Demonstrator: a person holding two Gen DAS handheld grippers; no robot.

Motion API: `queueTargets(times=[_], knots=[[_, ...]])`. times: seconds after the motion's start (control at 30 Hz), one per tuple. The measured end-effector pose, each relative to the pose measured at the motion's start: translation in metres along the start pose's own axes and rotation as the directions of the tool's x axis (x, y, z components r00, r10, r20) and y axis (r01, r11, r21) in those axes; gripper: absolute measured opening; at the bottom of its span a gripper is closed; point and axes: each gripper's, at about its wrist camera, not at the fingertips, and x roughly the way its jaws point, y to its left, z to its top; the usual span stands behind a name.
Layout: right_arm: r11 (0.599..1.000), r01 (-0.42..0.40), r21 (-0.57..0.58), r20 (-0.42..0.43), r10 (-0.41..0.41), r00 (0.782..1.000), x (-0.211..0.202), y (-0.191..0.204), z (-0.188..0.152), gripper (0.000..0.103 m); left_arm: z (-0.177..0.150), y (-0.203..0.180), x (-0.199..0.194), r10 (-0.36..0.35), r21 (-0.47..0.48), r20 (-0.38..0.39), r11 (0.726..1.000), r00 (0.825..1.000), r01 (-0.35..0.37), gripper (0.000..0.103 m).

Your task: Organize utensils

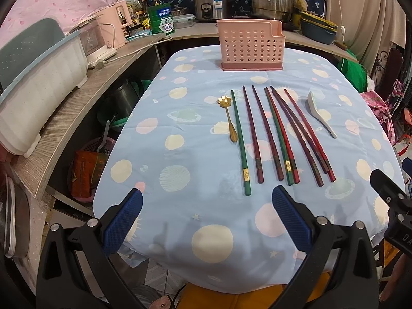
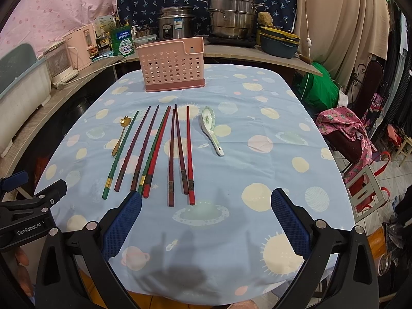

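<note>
Utensils lie in a row across the middle of the blue planet-print tablecloth [image 1: 180, 206]: a gold flower-bowl spoon [image 1: 227, 114] at the left, eight chopsticks [image 1: 280, 134] in green, dark red and bright red beside it, and a white ceramic spoon [image 2: 211, 128] at the right. Some chopsticks cross or touch near their thick ends, so you cannot pair them with certainty. The pink perforated holder [image 1: 251, 45] stands upright at the far edge of the table; its inside is hidden from both cameras. Your left gripper [image 1: 207, 198] hangs over the near edge with its blue pads spread wide, holding nothing. Your right gripper [image 2: 206, 198] is likewise spread, near the chopsticks' thick ends. Each gripper shows only partly in the other's view, cut off at the frame edge.
</note>
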Motion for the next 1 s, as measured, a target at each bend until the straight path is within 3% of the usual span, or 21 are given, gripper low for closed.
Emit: queueTargets(times=[0.37, 0.6, 1.0], knots=[[1.0, 0.001, 0.019, -0.011, -0.001, 1.0, 0.005, -0.011, 0.003, 0.096, 0.002, 0.002, 0.009, -0.028, -0.009, -0.022, 1.0, 0.999, 0.028, 0.096], [0.999, 0.011, 0.053, -0.044, -0.009, 0.999, 0.037, -0.024, 0.009, 0.096, 0.011, 0.015, 0.044, -0.1, -0.069, -0.071, 0.993, 0.992, 0.095, 0.096], [0.997, 0.006, 0.071, -0.096, 0.001, 0.995, 0.095, -0.036, 0.023, 0.09, 0.039, 0.012, 0.109, -0.109, -0.08, -0.1, 0.992, 0.989, 0.101, 0.089]])
